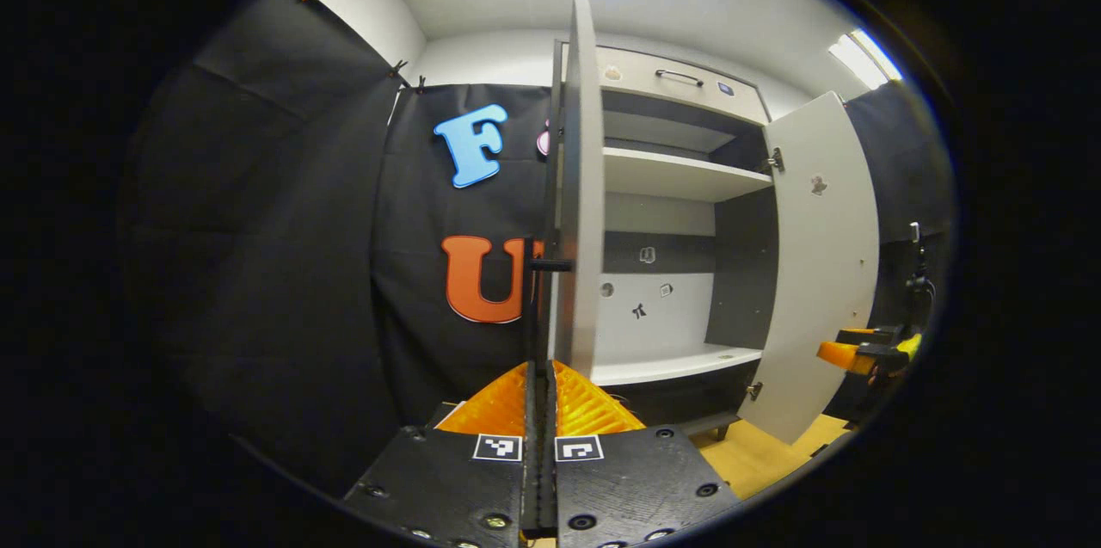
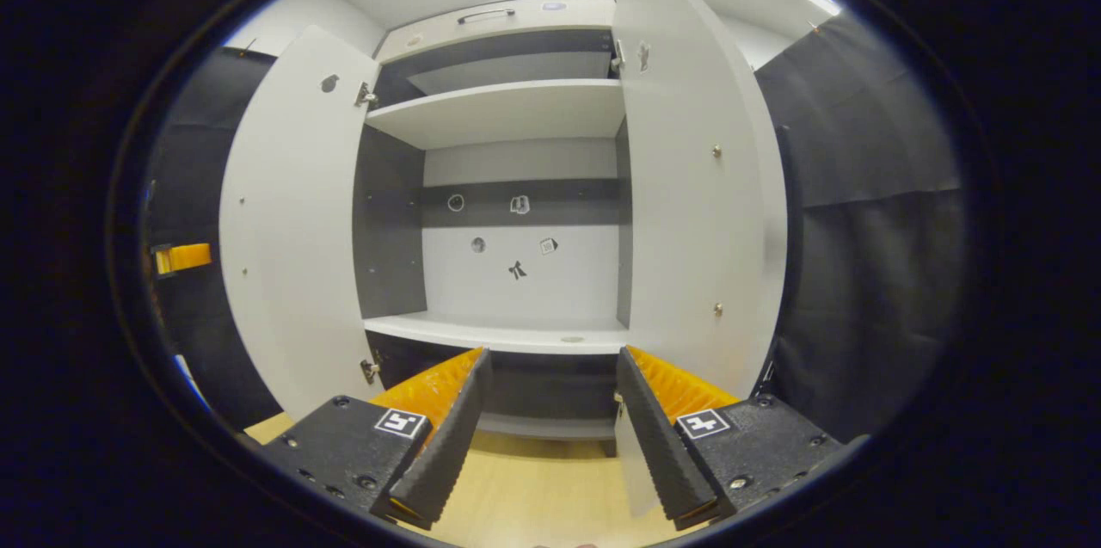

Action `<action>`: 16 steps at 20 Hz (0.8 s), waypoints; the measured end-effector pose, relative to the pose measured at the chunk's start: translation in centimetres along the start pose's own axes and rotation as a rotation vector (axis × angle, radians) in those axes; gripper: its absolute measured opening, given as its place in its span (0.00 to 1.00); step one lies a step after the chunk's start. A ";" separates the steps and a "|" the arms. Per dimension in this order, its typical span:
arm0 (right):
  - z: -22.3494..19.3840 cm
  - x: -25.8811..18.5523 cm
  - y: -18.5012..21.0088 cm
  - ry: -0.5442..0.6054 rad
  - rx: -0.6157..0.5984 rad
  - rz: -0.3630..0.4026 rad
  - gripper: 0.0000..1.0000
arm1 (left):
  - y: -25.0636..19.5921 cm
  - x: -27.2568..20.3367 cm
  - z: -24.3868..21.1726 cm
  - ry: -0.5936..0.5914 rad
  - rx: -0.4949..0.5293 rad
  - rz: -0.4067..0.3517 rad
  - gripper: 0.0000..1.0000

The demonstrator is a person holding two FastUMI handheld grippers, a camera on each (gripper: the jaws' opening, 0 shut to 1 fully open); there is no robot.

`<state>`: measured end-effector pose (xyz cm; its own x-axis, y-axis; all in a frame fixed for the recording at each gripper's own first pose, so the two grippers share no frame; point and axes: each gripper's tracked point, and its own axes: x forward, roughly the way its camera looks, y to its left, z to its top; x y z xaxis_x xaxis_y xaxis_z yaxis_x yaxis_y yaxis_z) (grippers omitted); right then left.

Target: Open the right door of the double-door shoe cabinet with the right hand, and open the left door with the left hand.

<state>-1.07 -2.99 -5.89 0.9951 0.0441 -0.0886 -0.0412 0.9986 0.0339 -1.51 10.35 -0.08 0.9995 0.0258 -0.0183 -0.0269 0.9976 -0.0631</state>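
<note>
— Where do the doors stand?
— Both swung wide: left door [image 1: 578,187] edge-on, its handle [image 1: 538,307] clamped between the left gripper [image 1: 540,376] fingers.
— And the right?
— Right gripper [image 2: 550,410] is spread apart, holding nothing, just beside the right door [image 2: 688,187] of the cabinet [image 2: 516,113].

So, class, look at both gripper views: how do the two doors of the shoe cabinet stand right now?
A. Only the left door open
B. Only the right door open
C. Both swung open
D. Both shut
C: in the right gripper view the left door and the right door both stand swung out, with the shelves bare between them.
</note>
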 end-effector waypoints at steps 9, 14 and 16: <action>0.8 -0.4 2.0 -0.006 -0.009 0.027 0.91 | -12.5 6.6 -4.1 0.051 -0.064 -0.130 0.00; 0.9 -1.3 1.5 -0.022 -0.013 0.009 0.91 | -16.8 8.4 -5.8 0.053 -0.008 -0.139 0.00; 0.8 -1.3 1.3 -0.026 -0.007 0.000 0.91 | -17.1 8.6 -5.9 0.048 0.001 -0.122 0.00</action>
<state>-2.36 -1.79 -4.90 0.9971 0.0430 -0.0632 -0.0413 0.9988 0.0269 7.46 -6.86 -5.03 0.9934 -0.0991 -0.0582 0.0952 0.9932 -0.0664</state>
